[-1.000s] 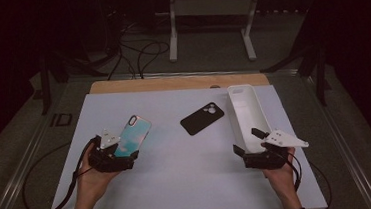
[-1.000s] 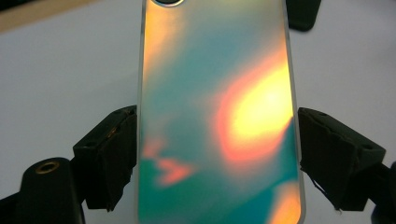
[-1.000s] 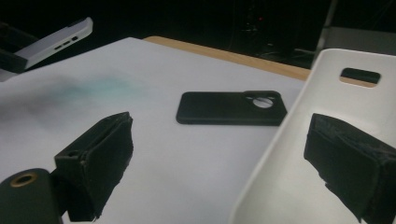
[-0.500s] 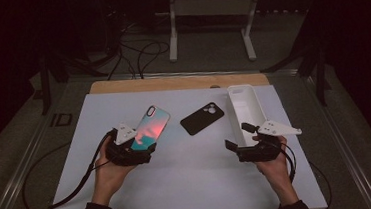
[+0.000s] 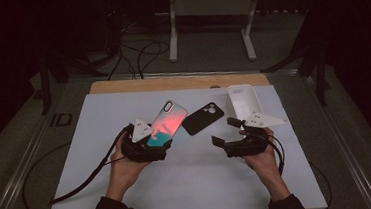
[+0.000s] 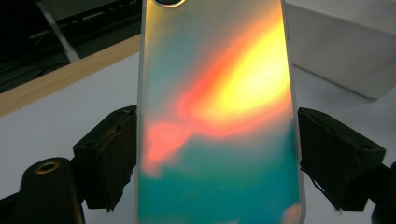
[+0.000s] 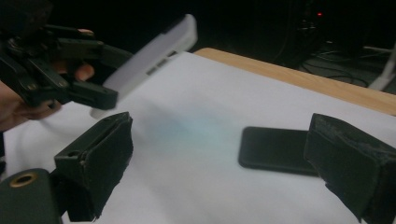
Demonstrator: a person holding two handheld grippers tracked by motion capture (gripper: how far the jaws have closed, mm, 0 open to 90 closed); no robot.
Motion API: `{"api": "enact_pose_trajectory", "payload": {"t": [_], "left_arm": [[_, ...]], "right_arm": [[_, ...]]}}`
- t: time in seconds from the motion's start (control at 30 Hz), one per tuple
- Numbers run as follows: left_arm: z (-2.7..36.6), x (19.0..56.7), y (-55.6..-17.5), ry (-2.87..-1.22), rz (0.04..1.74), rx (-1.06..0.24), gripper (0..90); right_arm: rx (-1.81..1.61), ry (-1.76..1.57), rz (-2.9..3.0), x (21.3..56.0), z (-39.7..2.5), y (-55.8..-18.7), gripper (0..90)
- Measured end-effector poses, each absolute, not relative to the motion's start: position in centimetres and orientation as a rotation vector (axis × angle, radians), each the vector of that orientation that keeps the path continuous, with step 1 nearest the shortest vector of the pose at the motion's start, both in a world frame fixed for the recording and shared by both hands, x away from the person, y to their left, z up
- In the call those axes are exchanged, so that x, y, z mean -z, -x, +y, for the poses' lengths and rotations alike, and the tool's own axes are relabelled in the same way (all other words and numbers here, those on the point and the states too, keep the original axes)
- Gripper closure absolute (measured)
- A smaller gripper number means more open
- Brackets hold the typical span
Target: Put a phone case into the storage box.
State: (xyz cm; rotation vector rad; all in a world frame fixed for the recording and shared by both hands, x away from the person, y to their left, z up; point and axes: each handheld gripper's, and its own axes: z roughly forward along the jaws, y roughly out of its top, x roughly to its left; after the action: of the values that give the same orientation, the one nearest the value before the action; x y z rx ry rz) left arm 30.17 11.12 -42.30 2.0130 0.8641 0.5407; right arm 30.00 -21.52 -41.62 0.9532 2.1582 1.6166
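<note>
The iridescent phone case (image 5: 167, 123) is clamped by its long edges between the jaws of the left gripper (image 5: 154, 146), and in the high view it is seen lifted off the white mat (image 5: 195, 184), tilted up and away from the person. In the left gripper view the case (image 6: 219, 116) is pressed on both sides by the black pads (image 6: 109, 154), its colours running from teal at the bottom through red to yellow higher up. Compared with a second ago, the left gripper and its case have been carried rightward toward the middle of the mat, and since half a second ago a little further, so that the case's upper end now lies just beside the black phone case (image 5: 203, 118). The black phone case is left flat on the mat, where it was before.

The right gripper (image 5: 228, 133) is held with its jaws apart and nothing between them. It has been moved inward from the mat's right edge, away from the white tray (image 5: 244, 102), and is now pointed at the centre. In the right gripper view the black phone case (image 7: 275, 149) is seen lying between the open pads, farther off, while the left gripper (image 7: 100, 74) with the held case (image 7: 154, 51) appears at the upper left.
</note>
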Motion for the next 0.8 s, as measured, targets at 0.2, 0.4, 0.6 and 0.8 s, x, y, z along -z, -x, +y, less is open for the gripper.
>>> {"api": "enact_pose_trajectory", "payload": {"t": [0.2, 0.4, 0.6, 0.8], "left_arm": [[9.8, 42.2, -30.1, -2.015, 0.827, -0.541, 17.3], [8.8, 42.1, -30.0, -2.012, 0.795, -0.532, 17.3], [7.8, 42.0, -29.4, -2.006, 0.732, -0.536, 17.2], [7.4, 42.2, -29.2, -1.985, 0.717, -0.511, 17.2]], "right_arm": [[-1.639, -0.942, 2.186, 41.3, -20.1, -30.7, 7.8], [-1.661, -0.946, 2.207, 41.2, -19.2, -31.1, 7.8], [-1.673, -0.966, 2.236, 41.2, -17.9, -31.9, 7.9], [-1.712, -0.989, 2.254, 40.9, -17.1, -32.1, 12.5]]}}
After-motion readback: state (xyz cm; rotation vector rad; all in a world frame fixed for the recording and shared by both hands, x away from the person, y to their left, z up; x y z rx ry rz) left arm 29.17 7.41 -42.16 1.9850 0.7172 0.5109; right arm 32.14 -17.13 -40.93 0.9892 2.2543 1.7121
